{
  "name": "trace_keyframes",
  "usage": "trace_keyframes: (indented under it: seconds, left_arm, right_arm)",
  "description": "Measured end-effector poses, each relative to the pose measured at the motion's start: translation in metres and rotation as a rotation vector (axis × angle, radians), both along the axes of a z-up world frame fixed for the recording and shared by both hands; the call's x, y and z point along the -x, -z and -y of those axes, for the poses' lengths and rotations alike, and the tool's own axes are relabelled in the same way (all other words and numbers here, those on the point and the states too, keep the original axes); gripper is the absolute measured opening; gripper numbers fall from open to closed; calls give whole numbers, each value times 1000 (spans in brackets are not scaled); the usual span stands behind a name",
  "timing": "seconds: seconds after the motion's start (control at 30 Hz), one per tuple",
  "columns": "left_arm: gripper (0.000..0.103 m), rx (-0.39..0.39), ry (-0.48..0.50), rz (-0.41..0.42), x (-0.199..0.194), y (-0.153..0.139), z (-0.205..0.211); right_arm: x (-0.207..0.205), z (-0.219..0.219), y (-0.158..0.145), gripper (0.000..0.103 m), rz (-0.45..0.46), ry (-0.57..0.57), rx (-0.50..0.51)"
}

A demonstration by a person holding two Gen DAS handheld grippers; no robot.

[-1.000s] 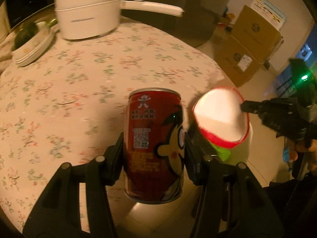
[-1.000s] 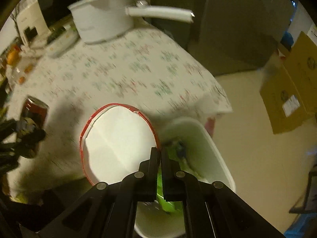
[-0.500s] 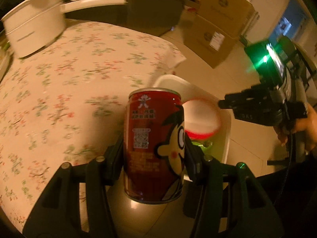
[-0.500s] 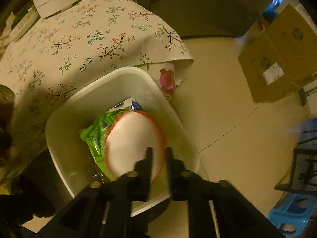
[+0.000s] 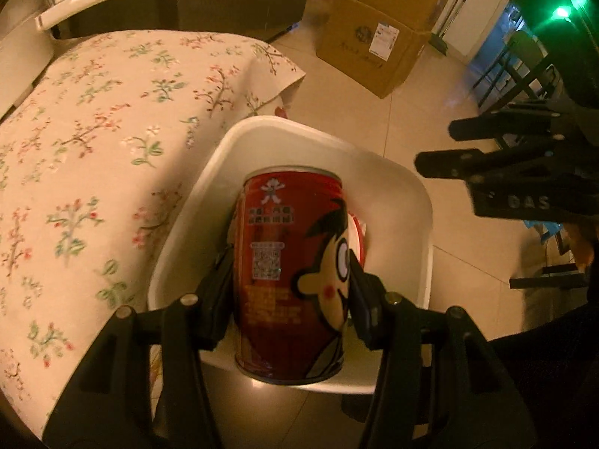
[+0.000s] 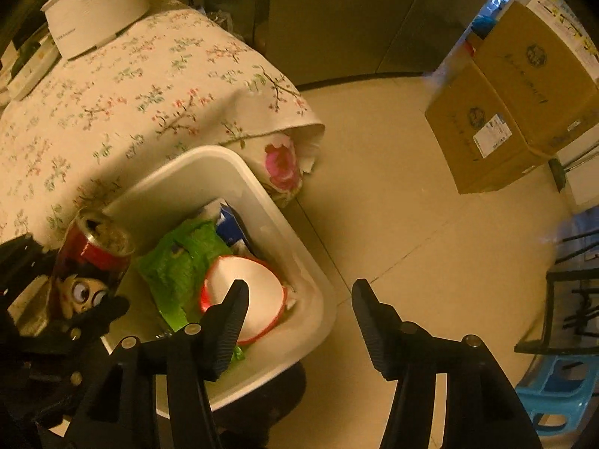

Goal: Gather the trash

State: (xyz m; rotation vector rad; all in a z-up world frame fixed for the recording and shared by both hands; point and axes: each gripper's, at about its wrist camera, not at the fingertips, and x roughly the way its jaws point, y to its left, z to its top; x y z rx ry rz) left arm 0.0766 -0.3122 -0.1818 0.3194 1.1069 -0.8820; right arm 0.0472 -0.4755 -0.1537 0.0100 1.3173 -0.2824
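left tongs [image 5: 291, 280] pinching red can [image 5: 290, 273] upright over white bin [image 5: 423, 202] | right tongs [image 6: 301, 308] opening, empty, above bin's 3 o'clock rim | risk: releasing off-centre lets can clip the rim, fall to floor | bin: red-rimmed paper bowl [image 6: 258, 284], green wrapper [image 6: 183, 262], blue packet [image 6: 230, 224] | table [image 5: 93, 119] at bin's 9 o'clock
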Motion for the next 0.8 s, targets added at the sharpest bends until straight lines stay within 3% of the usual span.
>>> trace_keyframes:
  seconds: [0.13, 0.17, 0.23, 0.4, 0.6, 0.67, 0.8]
  left_arm:
    - [58, -28, 25, 19, 2, 4, 6]
    - [62, -38, 28, 32, 3, 3, 6]
    - [80, -43, 19, 53, 3, 0, 5]
    - [83, -49, -29, 64, 0, -10, -10]
    - [95, -68, -129, 118, 8, -33, -46]
    - [101, -57, -176, 138, 13, -47, -61]
    - [102, -60, -276, 190, 30, -73, -94]
  right_arm:
    - [3, 6, 1, 59, -1, 7, 0]
    - [3, 6, 2, 59, -1, 8, 0]
    - [4, 8, 2, 59, -1, 12, -4]
    - [6, 4, 0, 60, 3, 9, -1]
    - [11, -12, -15, 61, 47, -3, -6]
    - [14, -20, -24, 68, 76, -9, -10]
    - [29, -43, -51, 78, 164, -30, -7]
